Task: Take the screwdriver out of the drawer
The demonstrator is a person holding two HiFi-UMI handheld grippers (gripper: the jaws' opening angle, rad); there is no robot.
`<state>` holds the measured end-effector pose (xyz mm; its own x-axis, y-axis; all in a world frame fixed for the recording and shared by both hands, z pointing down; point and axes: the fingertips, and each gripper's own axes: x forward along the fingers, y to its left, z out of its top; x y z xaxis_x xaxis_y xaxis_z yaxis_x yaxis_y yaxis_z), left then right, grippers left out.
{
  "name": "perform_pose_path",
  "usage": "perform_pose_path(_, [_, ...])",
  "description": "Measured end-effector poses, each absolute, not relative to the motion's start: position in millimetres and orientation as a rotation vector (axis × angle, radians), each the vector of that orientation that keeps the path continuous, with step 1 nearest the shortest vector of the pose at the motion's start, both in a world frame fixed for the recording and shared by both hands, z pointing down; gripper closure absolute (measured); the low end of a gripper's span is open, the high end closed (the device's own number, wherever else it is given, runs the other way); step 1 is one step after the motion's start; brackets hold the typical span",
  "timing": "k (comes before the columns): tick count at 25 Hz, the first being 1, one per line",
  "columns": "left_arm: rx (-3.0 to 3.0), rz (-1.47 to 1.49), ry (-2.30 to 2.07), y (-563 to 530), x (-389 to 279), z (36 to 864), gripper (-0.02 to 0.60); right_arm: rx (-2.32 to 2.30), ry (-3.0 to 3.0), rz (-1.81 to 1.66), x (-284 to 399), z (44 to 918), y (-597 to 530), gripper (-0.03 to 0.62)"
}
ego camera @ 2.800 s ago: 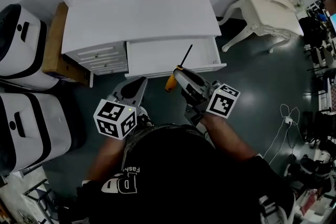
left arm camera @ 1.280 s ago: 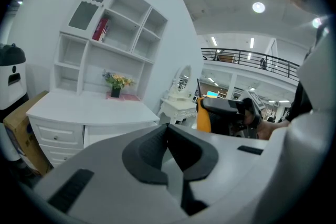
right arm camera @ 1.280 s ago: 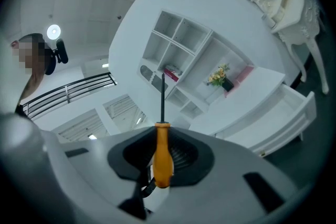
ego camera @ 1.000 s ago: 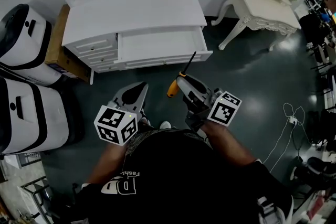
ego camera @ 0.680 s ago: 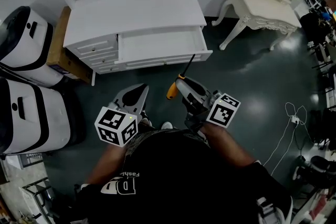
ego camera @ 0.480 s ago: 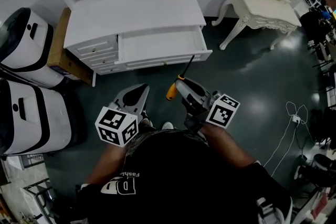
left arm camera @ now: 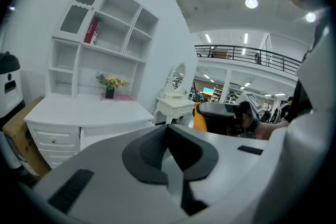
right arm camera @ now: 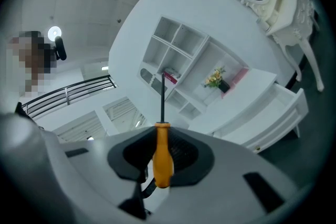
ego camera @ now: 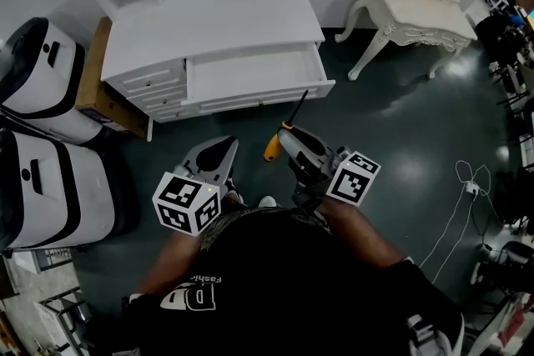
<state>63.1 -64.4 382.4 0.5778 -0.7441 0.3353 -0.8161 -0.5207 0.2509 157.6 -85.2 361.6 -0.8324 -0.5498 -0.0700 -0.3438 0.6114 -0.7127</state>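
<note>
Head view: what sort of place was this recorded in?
Probably a staged bedroom corner inside a large hall: a white desk with its drawer open, an ornate dressing table, and, in the left gripper view, a railed mezzanine behind.

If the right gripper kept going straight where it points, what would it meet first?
Likely the front of the open drawer; the right gripper, shut on the screwdriver, aims that way. Depth and height are unclear.
</note>
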Motion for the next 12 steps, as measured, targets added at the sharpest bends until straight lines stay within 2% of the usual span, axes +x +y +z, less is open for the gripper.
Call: perform_pose_path(12, [2.433, 0.257, -1.262, -65.7, 61.6, 382.5, 0.568, -0.729, 2.562, -1.042, 155.4, 362.6, -86.0, 0.52])
